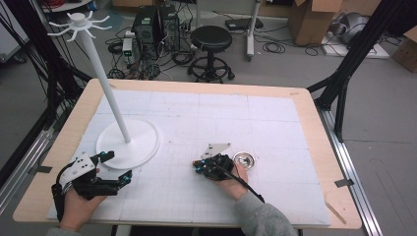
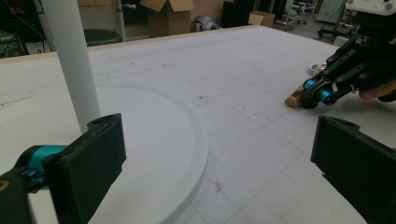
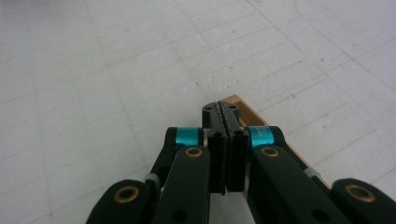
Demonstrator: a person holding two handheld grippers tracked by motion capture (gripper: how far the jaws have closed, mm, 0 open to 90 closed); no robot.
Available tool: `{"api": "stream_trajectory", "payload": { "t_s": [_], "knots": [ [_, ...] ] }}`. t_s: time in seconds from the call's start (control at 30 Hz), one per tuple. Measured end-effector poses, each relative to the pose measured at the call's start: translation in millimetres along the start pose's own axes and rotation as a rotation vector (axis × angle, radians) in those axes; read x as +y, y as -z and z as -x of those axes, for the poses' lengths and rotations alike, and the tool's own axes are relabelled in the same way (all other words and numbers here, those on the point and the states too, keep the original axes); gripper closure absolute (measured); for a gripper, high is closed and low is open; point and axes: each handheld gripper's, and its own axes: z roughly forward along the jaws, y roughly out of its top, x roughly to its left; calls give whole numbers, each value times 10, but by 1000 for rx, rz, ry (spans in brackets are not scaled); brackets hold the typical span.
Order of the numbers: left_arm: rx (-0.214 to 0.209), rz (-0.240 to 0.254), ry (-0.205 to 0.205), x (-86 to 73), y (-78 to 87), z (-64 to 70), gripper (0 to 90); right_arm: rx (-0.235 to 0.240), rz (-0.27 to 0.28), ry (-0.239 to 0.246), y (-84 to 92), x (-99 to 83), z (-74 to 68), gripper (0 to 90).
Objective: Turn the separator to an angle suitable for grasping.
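My right gripper (image 1: 197, 165) rests low on the white mat with its jaws pressed flat together, and I see nothing between them. A thin wooden strip (image 3: 244, 106) lies on the mat under and just past its tips; in the left gripper view the wooden strip (image 2: 293, 99) pokes out at the right gripper's (image 2: 312, 94) end. My left gripper (image 1: 118, 167) stands open and empty at the front edge of the white stand's round base (image 1: 145, 142). In its own view the left gripper (image 2: 219, 158) has the base (image 2: 144, 140) and pole (image 2: 72, 60) right ahead.
The stand's tall pole (image 1: 110, 93) tilts up to a ring of hooks (image 1: 78, 22) at the back left. A small shiny metal dish (image 1: 244, 160) sits just right of the right gripper. Beyond the table stand a stool (image 1: 211, 42), computers and boxes.
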Motion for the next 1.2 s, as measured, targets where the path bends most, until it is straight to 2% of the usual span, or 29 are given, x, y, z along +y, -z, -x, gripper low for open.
{"api": "stream_trajectory", "payload": {
  "t_s": [0.5, 0.93, 1.0, 1.2],
  "knots": [
    [7, -8, 7, -24, 51, -8, 37, -22, 1, -33, -71, 75, 142, 900],
    [18, -11, 9, -40, 99, -12, 37, -33, 7, -79, -112, 119, 256, 900],
    [18, -11, 9, -41, 105, -15, 37, -34, 10, -98, -118, 124, 273, 900],
    [22, -10, 9, -45, 122, -18, 37, -45, 10, -99, -133, 135, 294, 900]
  ]
}}
